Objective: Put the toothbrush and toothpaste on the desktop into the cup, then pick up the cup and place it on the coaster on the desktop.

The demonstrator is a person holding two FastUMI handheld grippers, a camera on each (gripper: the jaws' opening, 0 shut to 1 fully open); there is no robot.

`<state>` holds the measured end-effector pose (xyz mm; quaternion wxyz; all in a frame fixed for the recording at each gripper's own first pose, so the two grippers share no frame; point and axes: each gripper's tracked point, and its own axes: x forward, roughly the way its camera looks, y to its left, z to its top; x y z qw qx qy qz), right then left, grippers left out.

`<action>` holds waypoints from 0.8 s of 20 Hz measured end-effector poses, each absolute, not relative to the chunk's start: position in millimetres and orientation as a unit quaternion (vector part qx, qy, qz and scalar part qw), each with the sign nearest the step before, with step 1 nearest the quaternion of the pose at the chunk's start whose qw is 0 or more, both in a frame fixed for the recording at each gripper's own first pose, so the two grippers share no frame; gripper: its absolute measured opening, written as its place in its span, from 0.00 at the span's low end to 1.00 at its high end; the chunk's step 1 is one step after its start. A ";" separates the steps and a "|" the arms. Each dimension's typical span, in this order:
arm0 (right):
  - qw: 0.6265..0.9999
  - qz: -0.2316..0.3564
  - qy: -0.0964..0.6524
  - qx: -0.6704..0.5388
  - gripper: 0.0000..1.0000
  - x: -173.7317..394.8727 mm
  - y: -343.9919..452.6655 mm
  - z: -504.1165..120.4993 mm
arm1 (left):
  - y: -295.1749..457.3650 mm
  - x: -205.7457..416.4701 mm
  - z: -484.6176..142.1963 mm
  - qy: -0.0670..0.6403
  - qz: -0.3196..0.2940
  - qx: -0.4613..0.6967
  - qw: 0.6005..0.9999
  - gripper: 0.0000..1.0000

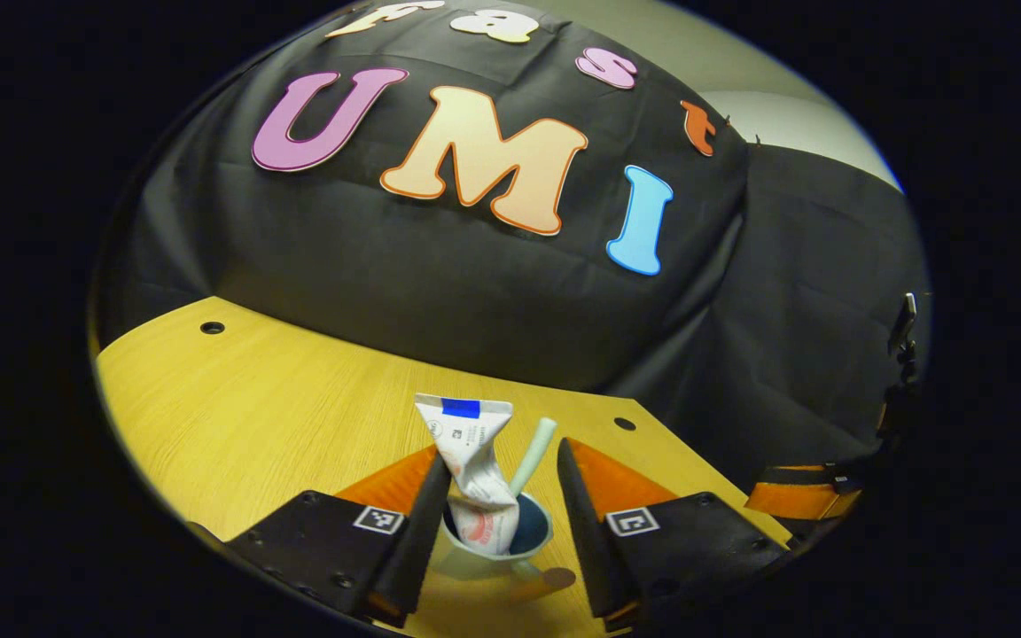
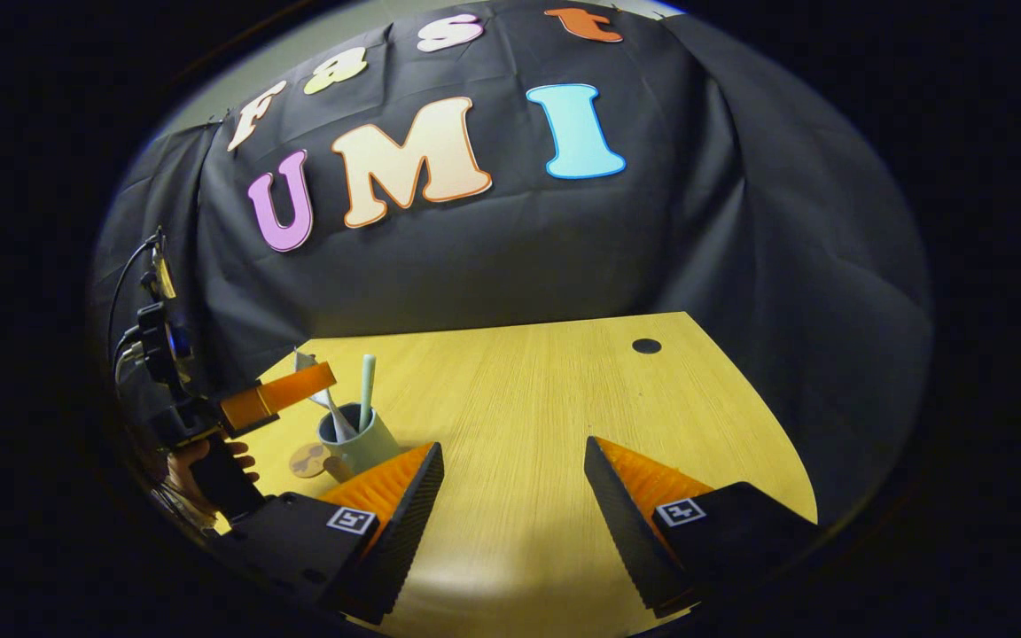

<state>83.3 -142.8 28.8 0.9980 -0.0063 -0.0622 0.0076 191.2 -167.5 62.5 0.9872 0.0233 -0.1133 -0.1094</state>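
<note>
While straddling the cup (image 1: pixel 497 532), left gripper (image 1: pixel 502 478) open; right gripper (image 2: pixel 515 483) open, apart.

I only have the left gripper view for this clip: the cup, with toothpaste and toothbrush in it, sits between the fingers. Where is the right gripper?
Observer: The right gripper is open above bare desktop, well off to the side of the cup, and holds nothing.
Operator: Is that brown sliver by the cup the coaster?
Observer: Yes. The right gripper view shows a round coaster lying flat. The cup seems to stand beside it, not centred on it.
</note>
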 end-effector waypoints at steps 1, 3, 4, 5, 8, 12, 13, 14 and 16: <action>0.998 0.013 -0.062 -0.009 0.98 82.0 -140.6 29.7 | -163.7 185.6 60.7 -0.112 -0.102 0.032 0.988 0.76; 0.998 0.027 -0.055 -0.011 0.99 82.6 -132.8 28.9 | -156.5 173.3 60.1 -0.107 -0.087 0.037 0.990 0.89; 0.998 0.036 -0.050 -0.011 0.98 82.8 -128.7 26.8 | -155.7 165.5 59.3 -0.102 -0.087 0.037 0.990 0.93; 0.998 0.045 -0.043 -0.011 0.98 81.9 -122.4 25.8 | -153.2 156.9 61.2 -0.102 -0.083 0.038 0.991 0.94; 0.997 0.071 -0.025 -0.027 0.98 84.3 -102.5 23.8 | -137.2 132.7 66.8 -0.105 -0.060 0.049 0.991 0.93; 0.993 0.110 0.006 -0.040 0.98 94.0 -68.9 16.3 | -105.7 106.0 62.3 -0.095 -0.022 0.056 0.994 0.93; 0.992 0.118 0.015 -0.044 0.99 96.3 -60.6 14.6 | -97.9 99.2 61.3 -0.093 -0.013 0.054 0.994 0.93; 0.991 0.126 0.025 -0.047 0.98 98.9 -53.1 12.3 | -88.6 93.3 59.0 -0.091 -0.002 0.053 0.994 0.93; 0.987 0.143 0.047 -0.054 0.99 104.1 -36.4 6.4 | -68.0 83.4 49.8 -0.080 0.021 0.052 0.995 0.93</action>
